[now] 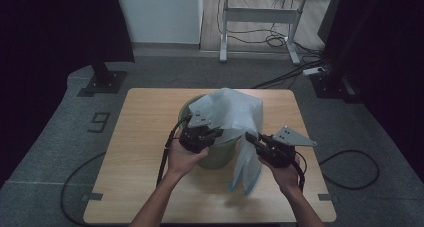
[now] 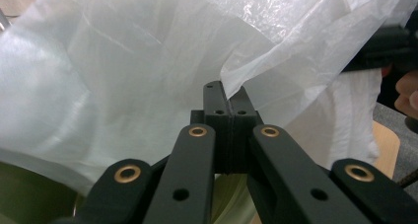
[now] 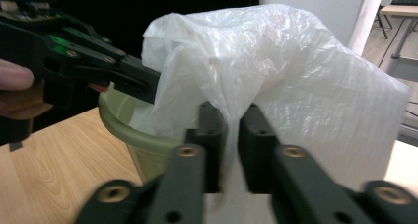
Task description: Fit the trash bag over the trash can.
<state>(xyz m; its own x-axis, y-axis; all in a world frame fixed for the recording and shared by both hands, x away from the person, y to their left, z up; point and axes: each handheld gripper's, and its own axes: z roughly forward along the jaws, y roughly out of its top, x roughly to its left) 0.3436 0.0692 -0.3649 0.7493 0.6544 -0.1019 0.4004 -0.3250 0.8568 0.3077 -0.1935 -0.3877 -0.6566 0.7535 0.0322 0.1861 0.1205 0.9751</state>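
Nearest the person, the right tool [image 1: 251, 138] stands just right of the round olive-green plastic bin [image 1: 218, 154], its jaws pinched on a fold of the thin, translucent white plastic bag [image 1: 235, 114]; in the right gripper view that fold [image 3: 229, 116] runs down between the two black jaws. The left tool [image 1: 214, 134] sits over the bin's near rim, its jaws pressed flat together on an edge of the same bag, as the left gripper view shows [image 2: 229, 105]. The bag billows up above the bin's mouth, and part of it hangs down outside the bin's right side towards the light wooden bench [image 1: 145, 137]. The bin stands near the middle of the bench. Beyond the bin, across grey carpet, stands a white-framed desk [image 1: 260, 14].
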